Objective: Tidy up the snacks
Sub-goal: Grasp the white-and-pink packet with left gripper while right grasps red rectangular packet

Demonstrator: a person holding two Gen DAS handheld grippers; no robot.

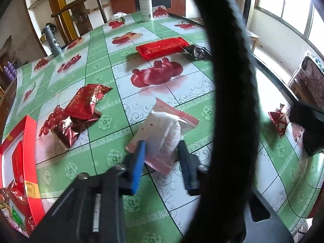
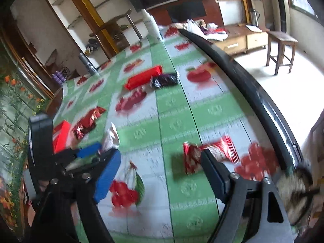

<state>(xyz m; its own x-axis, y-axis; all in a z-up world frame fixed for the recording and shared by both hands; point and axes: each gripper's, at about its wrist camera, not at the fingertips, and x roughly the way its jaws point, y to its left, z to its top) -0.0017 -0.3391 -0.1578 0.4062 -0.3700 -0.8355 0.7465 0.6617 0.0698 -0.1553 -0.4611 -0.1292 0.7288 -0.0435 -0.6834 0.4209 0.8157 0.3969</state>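
Note:
In the left wrist view my left gripper [image 1: 162, 144] is shut on a pink-and-white snack packet [image 1: 162, 125], its blue pad and dark pad pressing the packet's near end just above the green fruit-print tablecloth [image 1: 105, 75]. The right wrist view shows that same gripper [image 2: 95, 151] with the pale packet [image 2: 111, 136] at the left. My right gripper [image 2: 160, 154] stands open with nothing between its pads. A red-and-white snack packet [image 2: 226, 149] lies on the cloth just beyond its right fingertip. A red box [image 1: 30, 133] holding snacks sits at the left edge.
Two dark red foil packets [image 1: 85, 103] lie left of the held packet. A long red packet [image 1: 162, 47] and a dark packet [image 1: 197, 52] lie farther back, and a white bottle [image 1: 145, 2] stands at the far end. A black strap [image 1: 228, 81] crosses the view. The table's black rim [image 2: 243, 77] runs along the right.

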